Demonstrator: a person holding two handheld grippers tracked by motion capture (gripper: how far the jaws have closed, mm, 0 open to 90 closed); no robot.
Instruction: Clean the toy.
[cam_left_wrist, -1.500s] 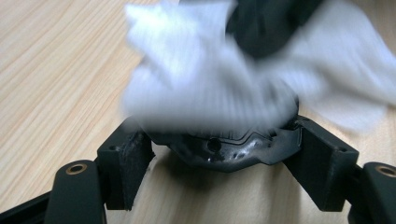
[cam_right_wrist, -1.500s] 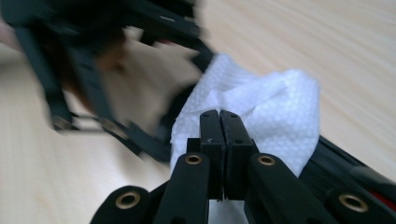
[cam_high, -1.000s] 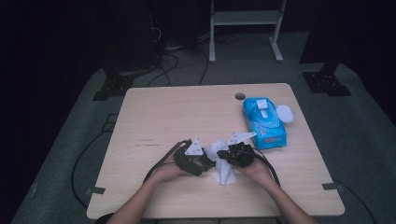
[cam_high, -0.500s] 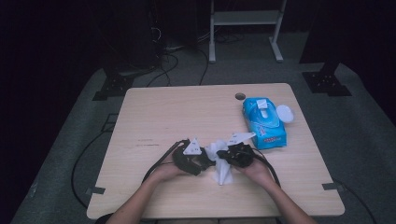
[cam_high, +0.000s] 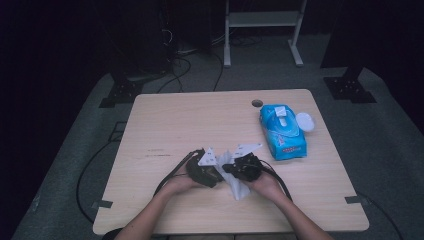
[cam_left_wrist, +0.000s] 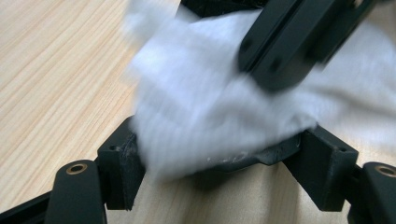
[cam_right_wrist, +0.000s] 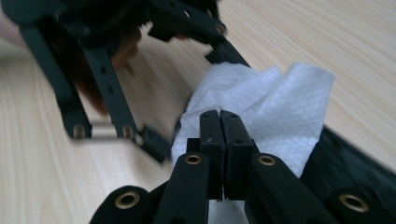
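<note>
While both hands sat close together near the front edge of the table (cam_high: 165, 120), the white wipe (cam_high: 235, 184) lay bunched up right between the two tools, partly on the wood. The right hand-held gripper (cam_right_wrist: 219, 122) was clenched tight, jaws pressed together with the wipe's cloth lying right under and around their tips, though I couldn't tell if any of it was actually pinched. The left hand-held gripper (cam_left_wrist: 224, 154) had its jaws spread apart, the wipe draped over the gap between them and something dark sitting under it; couldn't say whether the pads pressed on anything. Further back on the right, a blue wipes pack (cam_high: 282, 132) sat beside a small white lid (cam_high: 304, 121).
</note>
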